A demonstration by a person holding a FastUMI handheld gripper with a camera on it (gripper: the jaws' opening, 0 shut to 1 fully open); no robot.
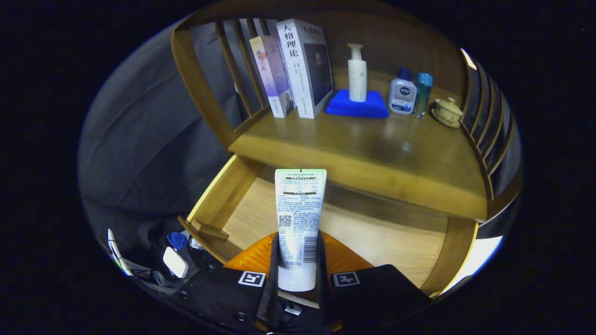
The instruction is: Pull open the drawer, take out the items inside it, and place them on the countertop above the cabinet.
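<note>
Drawer (372, 232): pulled out from under the countertop (363, 153), its pale wooden floor exposed. Its left wall runs from the cabinet front toward the gripper; a small wooden block sits at that wall's near end.

Tube (299, 223): white, with a green band at its far end and printed text, a square code and a barcode on the facing side. It stands upright between the two fingers, cap end down toward the gripper body, far end pointing at the countertop's front edge. It is above the open drawer, not resting on the drawer floor.

Gripper (298, 260): clamped on the tube. Both fingers (274, 260) press against its lower part, one on each side, near the barcode. Two square markers show on the gripper body, one to each side of the tube. An orange part (344, 258) of the gripper lies behind the fingers.

Countertop: wooden, enclosed by slatted sides. At the back stand, from left to right:
- two books (293, 70), upright and leaning against the left slats;
- a folded blue cloth (357, 107) with a white pump bottle (357, 74) standing on it;
- a small white bottle (402, 93) with a blue cap, just beside the cloth;
- a slim teal bottle (423, 93), touching or nearly touching the white one;
- a lidded cup (448, 111) on a saucer, near the right slats.

The countertop's front area, nearest the tube, is bare wood.
</note>
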